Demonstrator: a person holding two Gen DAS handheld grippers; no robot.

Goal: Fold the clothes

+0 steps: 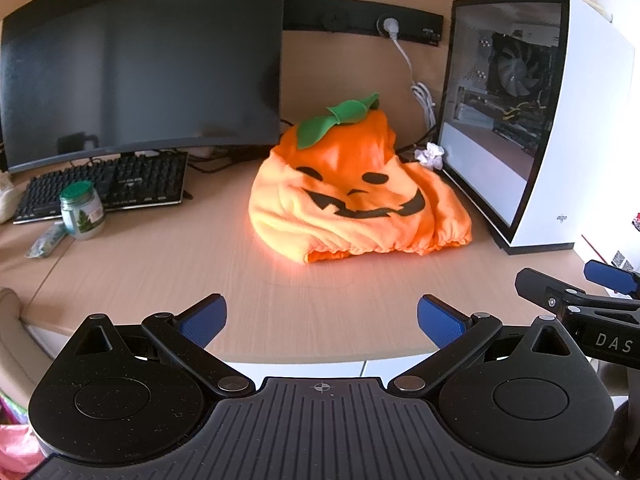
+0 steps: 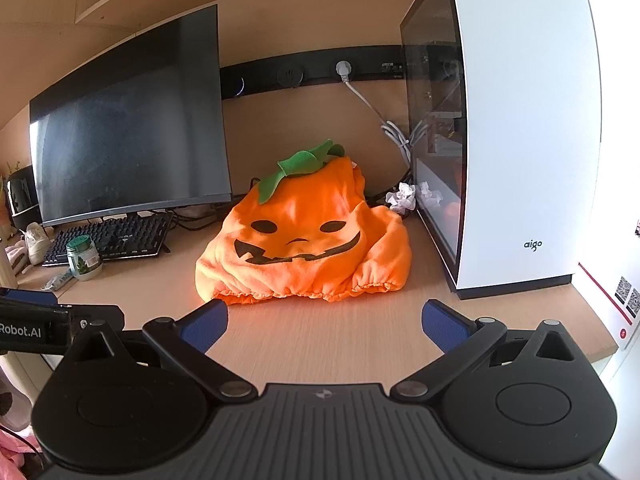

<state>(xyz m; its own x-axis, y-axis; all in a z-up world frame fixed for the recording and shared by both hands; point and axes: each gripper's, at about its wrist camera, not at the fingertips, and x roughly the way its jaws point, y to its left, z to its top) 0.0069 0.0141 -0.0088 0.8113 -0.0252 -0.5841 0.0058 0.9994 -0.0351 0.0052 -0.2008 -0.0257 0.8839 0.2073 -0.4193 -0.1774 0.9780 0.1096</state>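
1. Left wrist view: left gripper (image 1: 322, 320) spread wide, empty, held short of the pumpkin costume (image 1: 356, 192), which sits heaped on the desk (image 1: 160, 272).
2. Right gripper (image 2: 324, 320) likewise wide, empty.
3. Crowding: monitor (image 1: 140, 60), PC case (image 1: 532, 120), crumpled tissue (image 1: 430, 155) restrict spreading room.

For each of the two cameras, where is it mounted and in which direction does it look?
Left wrist view: sits on the left gripper, looks forward over the desk at the pumpkin costume; its own open blue fingers show, and the right gripper at the right edge.
Right wrist view: sits on the right gripper, faces the same costume; its open fingers and the left gripper show.
Both share the costume, monitor, keyboard, jar and computer case.
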